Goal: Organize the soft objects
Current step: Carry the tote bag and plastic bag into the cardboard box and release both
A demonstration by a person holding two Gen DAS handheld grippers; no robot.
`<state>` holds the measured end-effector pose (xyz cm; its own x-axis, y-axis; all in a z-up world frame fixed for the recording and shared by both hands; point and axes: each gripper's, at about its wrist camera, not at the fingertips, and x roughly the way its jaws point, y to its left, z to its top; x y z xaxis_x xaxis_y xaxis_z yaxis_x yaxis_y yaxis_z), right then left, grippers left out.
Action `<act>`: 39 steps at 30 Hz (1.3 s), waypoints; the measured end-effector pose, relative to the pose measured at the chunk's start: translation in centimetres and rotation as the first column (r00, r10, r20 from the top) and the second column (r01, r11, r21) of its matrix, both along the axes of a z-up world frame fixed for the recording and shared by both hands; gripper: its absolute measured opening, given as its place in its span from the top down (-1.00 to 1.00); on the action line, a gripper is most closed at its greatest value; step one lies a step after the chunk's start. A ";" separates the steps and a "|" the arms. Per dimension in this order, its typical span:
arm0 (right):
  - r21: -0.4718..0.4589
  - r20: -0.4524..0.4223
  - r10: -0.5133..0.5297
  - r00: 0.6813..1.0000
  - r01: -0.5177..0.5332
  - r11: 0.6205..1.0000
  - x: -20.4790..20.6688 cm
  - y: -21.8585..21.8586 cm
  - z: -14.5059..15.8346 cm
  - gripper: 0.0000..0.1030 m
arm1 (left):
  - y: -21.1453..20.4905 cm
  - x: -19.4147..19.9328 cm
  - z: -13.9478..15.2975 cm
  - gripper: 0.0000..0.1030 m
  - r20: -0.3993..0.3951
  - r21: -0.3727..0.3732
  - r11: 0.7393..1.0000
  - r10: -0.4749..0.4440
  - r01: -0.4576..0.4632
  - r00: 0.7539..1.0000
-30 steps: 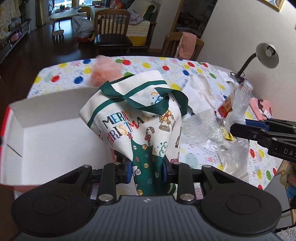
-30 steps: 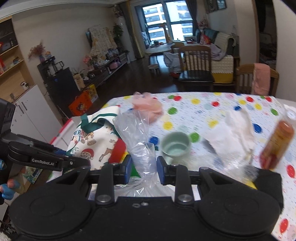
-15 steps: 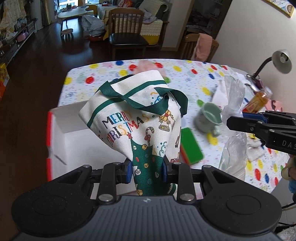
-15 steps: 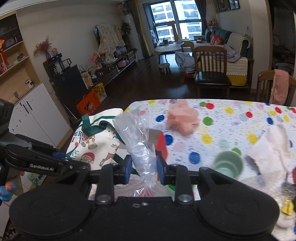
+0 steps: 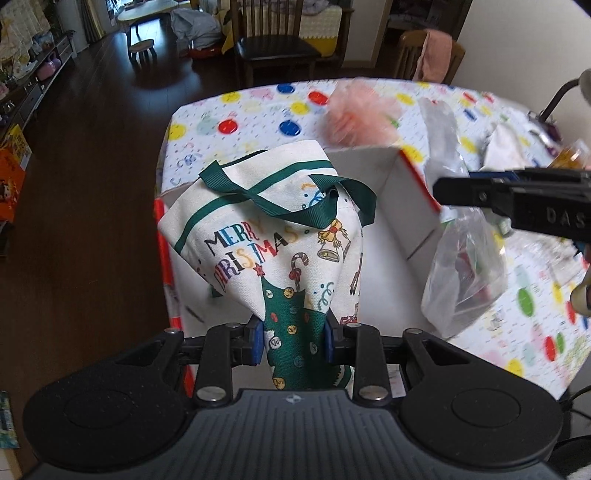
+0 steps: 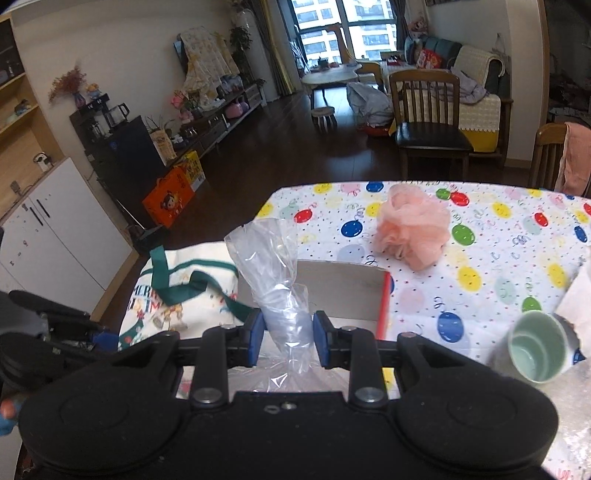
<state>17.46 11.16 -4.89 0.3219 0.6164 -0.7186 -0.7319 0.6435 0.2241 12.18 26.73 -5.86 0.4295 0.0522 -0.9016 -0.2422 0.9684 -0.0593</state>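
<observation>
We see a dark wood floor (image 6: 258,170), a wooden chair (image 6: 428,125) beyond the bench, a sofa (image 6: 476,66) under a bright window (image 6: 347,29), white cabinets (image 6: 55,236) and a low media unit (image 6: 218,122).

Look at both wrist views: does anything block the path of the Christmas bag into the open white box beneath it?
Nothing visible does. The Christmas bag, clamped in the left tongs, hangs over the white box, whose open interior looks bare. The plastic bag in the right tongs hangs beside it.

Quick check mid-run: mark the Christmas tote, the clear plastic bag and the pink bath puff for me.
Christmas tote (image 5: 258,243), left wrist view, on its printed lettering.
Clear plastic bag (image 6: 286,310), right wrist view, on its bunched neck.
Pink bath puff (image 6: 413,229), right wrist view, on its centre.
</observation>
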 end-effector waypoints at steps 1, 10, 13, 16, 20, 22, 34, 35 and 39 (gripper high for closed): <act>-0.010 -0.005 -0.003 1.000 0.003 1.000 0.2 0.6 -0.5 0.47 | 0.2 0.2 -0.5 0.44 -0.010 0.008 1.000 -0.004 0.004 1.000; -0.104 -0.026 -0.014 1.000 0.011 0.994 1.4 5.2 -4.7 0.47 | 1.2 2.6 -4.4 0.44 -0.069 0.025 0.999 -0.031 0.033 0.997; -0.149 -0.023 -0.017 1.000 0.013 0.989 1.7 6.0 -6.2 0.47 | 0.7 3.2 -5.8 0.44 -0.095 0.059 0.996 -0.056 0.062 0.994; -0.177 -0.030 -0.021 0.999 0.015 0.984 1.8 6.5 -7.6 0.48 | 0.5 3.6 -7.2 0.44 -0.123 0.071 0.994 -0.073 0.082 0.990; -0.215 -0.024 -0.012 1.000 0.007 0.977 1.6 7.1 -8.7 0.48 | 0.8 3.7 -8.5 0.44 -0.149 0.063 0.994 -0.075 0.086 0.986; -0.233 -0.018 -0.005 1.000 0.001 0.973 1.5 7.6 -9.2 0.48 | 0.9 3.6 -9.0 0.44 -0.160 0.059 0.995 -0.071 0.081 0.984; -0.322 0.004 0.008 1.000 -0.006 0.947 1.2 8.5 -11.8 0.40 | 0.9 3.0 -9.3 0.15 -0.148 0.027 0.998 -0.058 0.063 0.987; -0.319 -0.001 0.008 1.000 -0.008 0.948 1.2 8.4 -11.8 0.38 | 0.7 2.9 -9.0 0.06 -0.145 0.026 0.997 -0.061 0.066 0.988; -0.297 0.015 0.026 1.000 -0.021 0.955 1.0 8.3 -11.2 0.17 | -0.3 2.3 -7.9 -0.28 -0.121 0.037 0.995 -0.082 0.087 0.989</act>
<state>18.48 19.49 -16.10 0.3251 0.3841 -0.8642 -0.7498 0.6616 0.0119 14.50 26.48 -13.77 0.3238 0.0597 -0.9442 -0.1621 0.9868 0.0068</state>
